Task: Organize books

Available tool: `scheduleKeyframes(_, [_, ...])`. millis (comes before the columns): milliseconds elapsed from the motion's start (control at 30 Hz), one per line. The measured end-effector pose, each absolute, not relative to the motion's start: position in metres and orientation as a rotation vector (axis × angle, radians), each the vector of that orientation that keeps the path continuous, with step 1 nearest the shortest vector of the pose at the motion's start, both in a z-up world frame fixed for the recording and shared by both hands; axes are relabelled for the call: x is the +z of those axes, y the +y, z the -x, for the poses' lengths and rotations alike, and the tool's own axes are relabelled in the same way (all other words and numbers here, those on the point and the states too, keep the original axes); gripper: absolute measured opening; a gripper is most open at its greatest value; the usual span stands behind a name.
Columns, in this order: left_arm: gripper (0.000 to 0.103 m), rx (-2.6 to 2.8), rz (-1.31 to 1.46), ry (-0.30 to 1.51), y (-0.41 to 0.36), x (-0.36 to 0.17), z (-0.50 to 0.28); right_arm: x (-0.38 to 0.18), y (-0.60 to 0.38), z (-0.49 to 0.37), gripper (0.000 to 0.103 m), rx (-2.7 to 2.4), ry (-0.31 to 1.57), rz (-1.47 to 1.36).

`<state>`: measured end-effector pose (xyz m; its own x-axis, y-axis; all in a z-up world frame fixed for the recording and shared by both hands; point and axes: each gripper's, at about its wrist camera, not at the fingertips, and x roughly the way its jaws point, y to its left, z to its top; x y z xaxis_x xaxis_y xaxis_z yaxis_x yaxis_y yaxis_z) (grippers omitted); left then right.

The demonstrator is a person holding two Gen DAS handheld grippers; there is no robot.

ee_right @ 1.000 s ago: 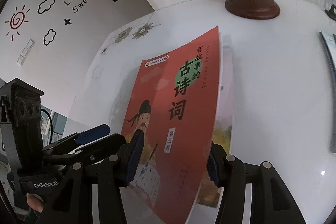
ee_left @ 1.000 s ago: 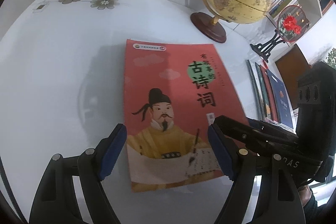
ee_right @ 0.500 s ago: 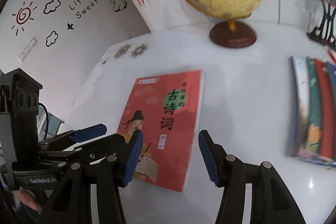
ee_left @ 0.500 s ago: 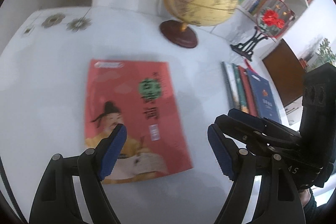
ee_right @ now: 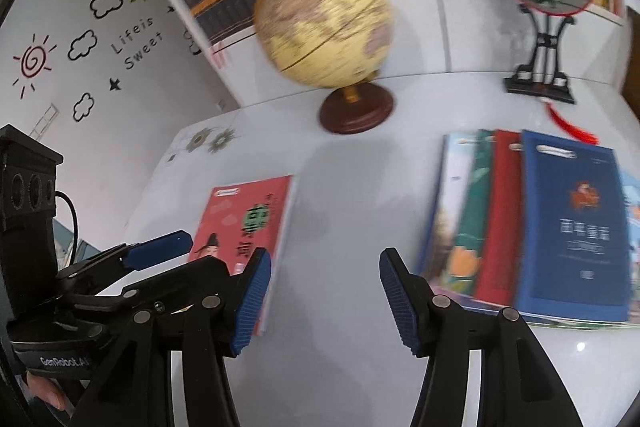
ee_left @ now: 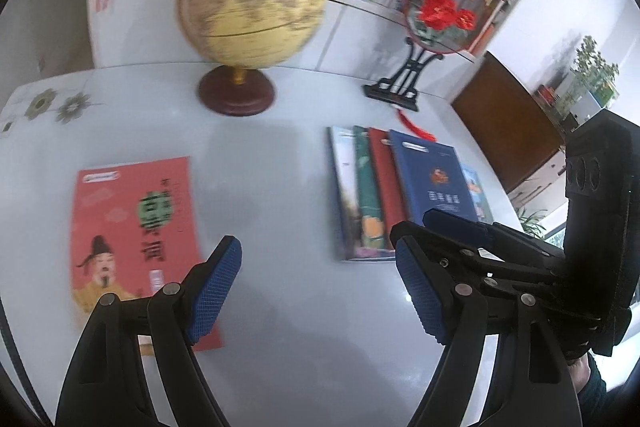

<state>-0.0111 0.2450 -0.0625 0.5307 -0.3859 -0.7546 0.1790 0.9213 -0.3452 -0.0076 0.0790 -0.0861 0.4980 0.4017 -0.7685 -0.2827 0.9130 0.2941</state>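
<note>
We've pulled both grippers up off the red book [ee_left: 132, 247], now flat on the table [ee_left: 280, 187] left of the book stack [ee_left: 400, 187], left gripper [ee_left: 320, 291] gaping empty, right gripper [ee_right: 325, 301] opening, nothing between.

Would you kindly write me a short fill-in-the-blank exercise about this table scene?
1. The red book lies alone, its cover showing a man in a black ____.
2. The top book of the stack is ____ in colour.
3. The globe stands on a dark ____ base.
4. Both grippers, left and right, hold ____.

Missing: hat; blue; red; nothing
</note>
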Motion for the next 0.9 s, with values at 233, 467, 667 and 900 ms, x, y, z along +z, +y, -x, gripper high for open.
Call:
scheduleKeyframes(233, [0.077,-0.369,0.199,0.963,0.185,-0.052,0.008,-0.072,0.021,0.012,0.056,0.357,0.956,-0.144])
scheduleKeyframes(467, [0.078,-0.365,0.153,0.963,0.135,-0.047,0.003,-0.059,-0.029,0.007,0.056,0.314,0.944,-0.164])
scheduleKeyframes(667, [0.078,-0.39,0.153,0.967,0.099,-0.048,-0.006,-0.052,-0.07,0.0,0.056,0.282,0.941,-0.162])
scheduleKeyframes(900, [0.078,-0.411,0.142,0.974,0.064,-0.051,-0.015,-0.053,-0.11,-0.006,0.056,0.262,0.943,-0.175])
